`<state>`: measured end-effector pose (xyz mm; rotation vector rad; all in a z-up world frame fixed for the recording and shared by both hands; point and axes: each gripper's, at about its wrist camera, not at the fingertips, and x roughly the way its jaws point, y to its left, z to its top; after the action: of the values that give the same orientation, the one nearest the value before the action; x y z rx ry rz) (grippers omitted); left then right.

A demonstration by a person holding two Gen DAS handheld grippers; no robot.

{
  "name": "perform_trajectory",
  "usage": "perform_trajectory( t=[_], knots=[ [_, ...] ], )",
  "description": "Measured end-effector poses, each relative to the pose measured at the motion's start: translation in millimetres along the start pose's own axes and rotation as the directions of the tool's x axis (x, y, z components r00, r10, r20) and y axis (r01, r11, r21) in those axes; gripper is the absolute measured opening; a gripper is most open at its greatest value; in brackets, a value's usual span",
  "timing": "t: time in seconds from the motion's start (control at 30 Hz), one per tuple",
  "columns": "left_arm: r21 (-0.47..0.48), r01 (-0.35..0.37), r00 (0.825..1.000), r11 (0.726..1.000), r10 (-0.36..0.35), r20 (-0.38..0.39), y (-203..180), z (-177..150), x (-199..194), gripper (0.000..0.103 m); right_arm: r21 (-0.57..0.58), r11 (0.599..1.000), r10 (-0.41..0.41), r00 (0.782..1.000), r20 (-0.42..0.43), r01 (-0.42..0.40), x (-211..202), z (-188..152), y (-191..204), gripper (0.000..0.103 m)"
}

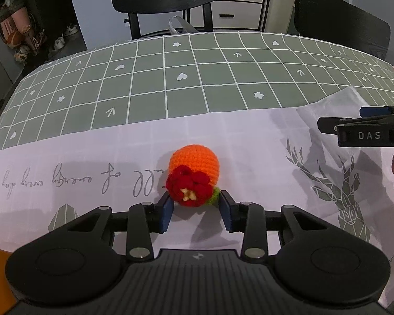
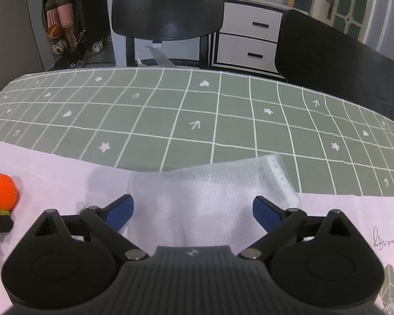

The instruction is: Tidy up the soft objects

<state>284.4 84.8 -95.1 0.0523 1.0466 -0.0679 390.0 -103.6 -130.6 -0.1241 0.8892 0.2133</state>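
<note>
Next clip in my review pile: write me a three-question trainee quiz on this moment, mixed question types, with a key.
1. True or false: the left gripper has its blue fingers on either side of the red flower end of the orange crochet toy.
2. Multiple choice: what lies between the open fingers of the right gripper? A) a clear plastic bag B) a folded sock C) a sponge
3. Short answer: what does the toy rest on?

Key:
1. True; the fingers flank the flower end, at or very near contact.
2. A
3. A white printed cloth laid over the green checked tablecloth.
</note>
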Motion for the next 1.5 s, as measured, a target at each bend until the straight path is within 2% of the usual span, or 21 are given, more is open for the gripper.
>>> perform_trajectory(
  t=[0.17, 0.37, 0.47, 0.67, 0.83, 0.9, 1.03, 1.17, 1.33, 1.5],
  knots=[
    [0.004, -0.002, 1.000, 1.000, 0.002, 0.003, -0.8, -0.4, -0.6, 0.043, 0.031, 0.999, 0.014, 1.000, -0.015, -0.014, 6.0, -1.4, -3.4, 0.098],
    [0.015, -0.007, 1.000, 1.000, 0.007, 0.008, -1.1, -1.5, -1.7, 0.044, 0.017, 1.000, 0.010, 1.000, -0.021, -0.009, 12.0, 1.1, -2.9, 0.099],
    [0.015, -0.007, 1.000, 1.000, 0.007, 0.009, -1.0, -1.5, -1.7, 0.044, 0.011, 1.000, 0.010, 1.000, -0.012, -0.010, 10.4, -0.3, -2.5, 0.094],
    [0.027, -0.015, 1.000, 1.000, 0.015, 0.016, -2.9, -1.5, -1.9, 0.044, -0.025, 0.999, 0.030, 0.999, 0.013, -0.030, -1.5, -6.2, 2.2, 0.068],
    [0.041, -0.025, 0.999, 0.999, 0.024, 0.023, -5.0, -2.1, -2.1, 0.044, -0.051, 0.998, 0.035, 0.999, 0.023, -0.034, -10.7, -9.8, 11.2, 0.034],
    [0.042, -0.026, 0.999, 0.999, 0.025, 0.024, -5.0, -1.9, -1.9, 0.044, -0.057, 0.998, 0.027, 0.999, 0.024, -0.025, -13.7, -13.0, 15.4, 0.028],
    [0.044, -0.027, 0.999, 0.999, 0.025, 0.026, -5.5, -1.8, -1.7, 0.044, -0.038, 0.999, 0.005, 1.000, 0.015, -0.004, -17.8, -17.3, 16.8, 0.005],
    [0.043, -0.022, 0.999, 0.999, 0.021, 0.028, -4.8, -2.2, -2.1, 0.042, -0.010, 1.000, -0.011, 1.000, 0.001, 0.011, -21.2, -20.0, 10.3, 0.001],
    [0.046, -0.012, 0.999, 0.999, 0.011, 0.030, -6.4, -2.1, -2.2, 0.030, -0.001, 1.000, -0.012, 1.000, -0.006, 0.012, -26.8, -24.1, 4.2, 0.000],
    [0.062, -0.024, 0.999, 0.998, 0.022, 0.039, -10.5, -3.7, -2.7, 0.029, 0.001, 1.000, -0.004, 1.000, 0.007, 0.004, -35.1, -26.0, 2.1, 0.000]
  ],
)
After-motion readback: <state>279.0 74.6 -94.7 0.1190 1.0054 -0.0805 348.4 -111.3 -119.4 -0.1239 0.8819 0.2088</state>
